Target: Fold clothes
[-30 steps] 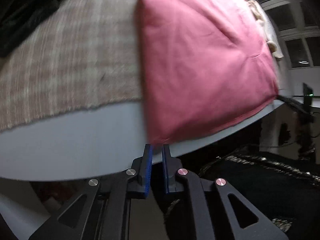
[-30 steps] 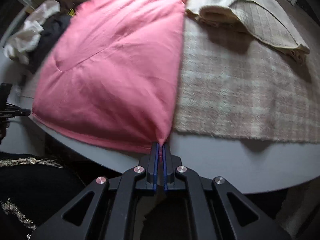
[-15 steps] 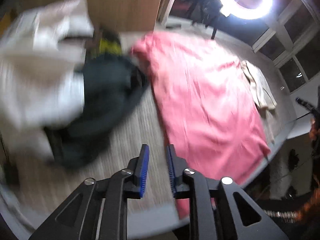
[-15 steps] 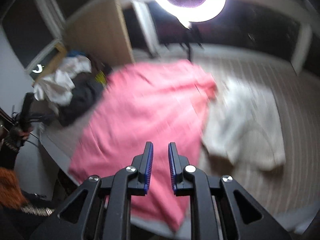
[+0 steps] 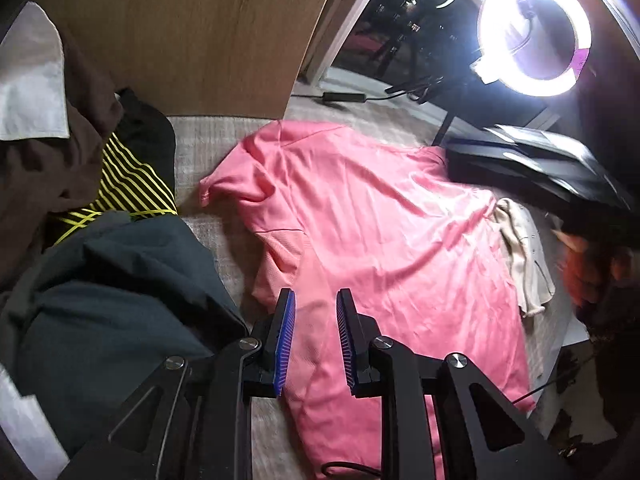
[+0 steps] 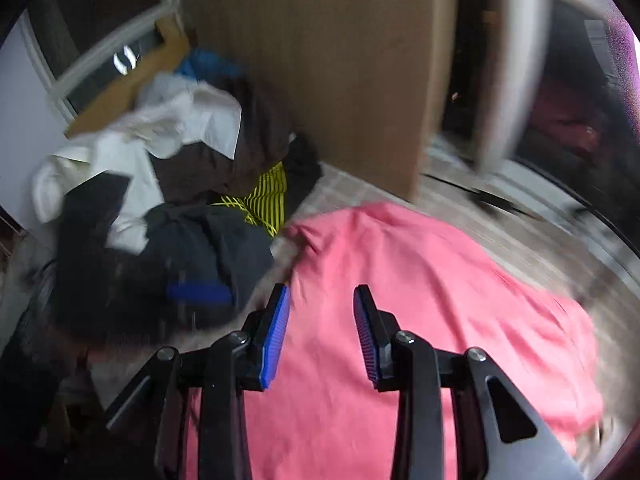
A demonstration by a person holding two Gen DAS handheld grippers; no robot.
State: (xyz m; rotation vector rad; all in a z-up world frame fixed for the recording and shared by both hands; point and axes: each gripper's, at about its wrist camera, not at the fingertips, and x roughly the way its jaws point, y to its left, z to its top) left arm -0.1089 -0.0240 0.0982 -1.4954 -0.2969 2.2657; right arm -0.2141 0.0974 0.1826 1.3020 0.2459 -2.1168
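Note:
A pink T-shirt [image 5: 384, 248] lies spread flat on the checked cloth of the table, one short sleeve [image 5: 224, 188] pointing to the far left. It also shows in the right wrist view [image 6: 400, 320], blurred. My left gripper [image 5: 315, 300] is open and empty above the shirt's left edge. My right gripper [image 6: 322, 296] is open wider and empty, also above the shirt, near its left side.
A heap of unfolded clothes [image 5: 100, 248] lies left of the shirt, with a dark garment, a yellow-striped one [image 5: 128, 184] and white ones [image 6: 132, 148]. A cream garment [image 5: 524, 256] lies at the shirt's right. A wooden panel [image 5: 200, 32], ring light [image 5: 534, 28] and black case [image 5: 540, 168] stand behind.
A second ago both grippers pinched the shirt's hem corners at the table's near edge. They have let go, opened, risen and moved over the shirt, now looking toward the far side.

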